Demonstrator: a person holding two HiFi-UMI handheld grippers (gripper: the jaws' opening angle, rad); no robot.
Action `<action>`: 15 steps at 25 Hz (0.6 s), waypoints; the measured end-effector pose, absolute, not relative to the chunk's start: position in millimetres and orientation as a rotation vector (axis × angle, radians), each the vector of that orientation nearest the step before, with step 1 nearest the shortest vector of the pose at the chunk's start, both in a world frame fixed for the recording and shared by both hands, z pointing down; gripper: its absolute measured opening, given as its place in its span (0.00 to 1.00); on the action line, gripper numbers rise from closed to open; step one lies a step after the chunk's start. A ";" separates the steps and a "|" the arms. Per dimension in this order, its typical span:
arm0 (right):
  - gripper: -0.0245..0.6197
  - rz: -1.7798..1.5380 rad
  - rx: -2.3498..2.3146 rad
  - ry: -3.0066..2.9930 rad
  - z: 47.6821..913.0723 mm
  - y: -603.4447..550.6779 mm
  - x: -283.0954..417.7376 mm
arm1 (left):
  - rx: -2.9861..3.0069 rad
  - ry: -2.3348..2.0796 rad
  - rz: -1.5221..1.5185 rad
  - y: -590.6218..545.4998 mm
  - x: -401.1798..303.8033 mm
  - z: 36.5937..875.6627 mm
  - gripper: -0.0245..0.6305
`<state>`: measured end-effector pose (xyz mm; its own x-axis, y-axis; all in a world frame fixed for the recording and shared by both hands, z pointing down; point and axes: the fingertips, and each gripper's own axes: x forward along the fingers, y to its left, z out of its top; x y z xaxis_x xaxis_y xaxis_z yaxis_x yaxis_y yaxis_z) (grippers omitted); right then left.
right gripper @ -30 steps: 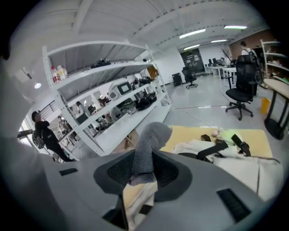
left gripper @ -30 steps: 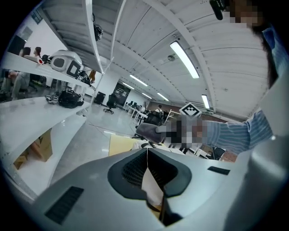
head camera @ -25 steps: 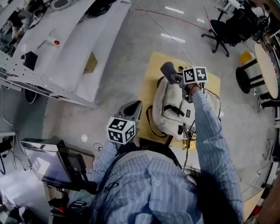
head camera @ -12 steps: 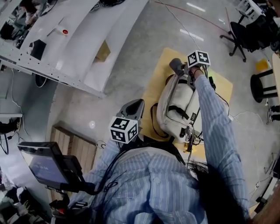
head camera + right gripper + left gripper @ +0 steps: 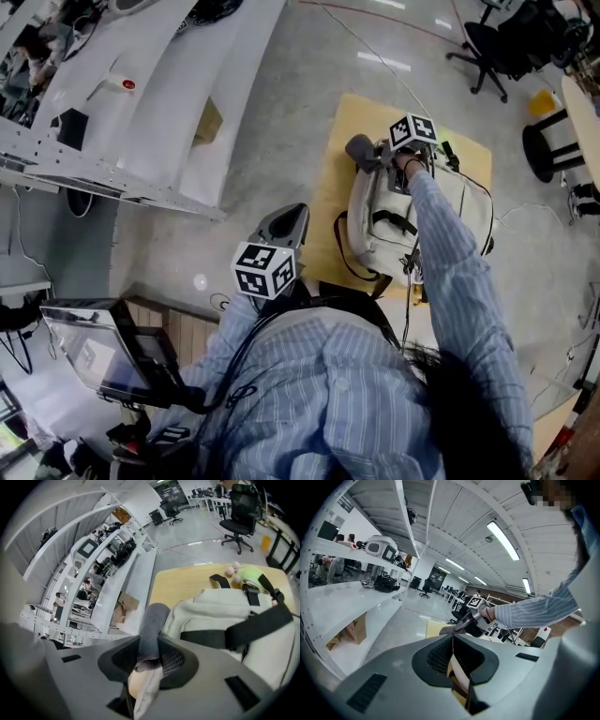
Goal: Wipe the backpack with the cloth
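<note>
A cream backpack (image 5: 398, 220) with black straps lies on a yellow board (image 5: 333, 173) on the floor. At the backpack's far end my right gripper (image 5: 377, 157) is shut on a rolled grey cloth (image 5: 360, 148). In the right gripper view the cloth (image 5: 151, 625) sticks out between the jaws and rests against the backpack (image 5: 211, 609) at its upper left edge. My left gripper (image 5: 287, 225) hangs close to the person's body, away from the backpack. Its jaws (image 5: 453, 644) meet with nothing between them.
White shelving (image 5: 169, 94) with a cardboard box (image 5: 208, 122) under it runs along the left. An office chair (image 5: 483, 47) and a black stool (image 5: 547, 150) stand beyond the board. A screen on a stand (image 5: 94, 352) is at the lower left. Cables trail right of the backpack.
The head view has swung about. My right gripper stays at the backpack's far end with the cloth and has shifted slightly along that edge. The left gripper has not moved.
</note>
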<state>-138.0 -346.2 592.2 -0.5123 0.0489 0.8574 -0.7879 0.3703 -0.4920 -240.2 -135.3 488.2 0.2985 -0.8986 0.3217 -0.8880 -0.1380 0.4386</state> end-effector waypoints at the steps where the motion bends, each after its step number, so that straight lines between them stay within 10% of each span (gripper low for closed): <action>1: 0.21 1.252 0.659 -1.789 591.2 -338.5 -138.4 | 2.026 -1.574 -0.023 -131.9 -244.2 488.6 0.05; 15: 0.21 1.024 0.666 -1.780 574.3 -205.5 -138.8 | 2.177 -1.374 0.004 -104.5 -250.1 486.7 0.05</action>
<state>-138.8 -205.5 574.3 -0.4068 -0.0010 0.9135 -0.7903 0.5018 -0.3515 -250.1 -104.5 486.7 0.4749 -0.8312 0.2892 -0.8328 -0.3183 0.4528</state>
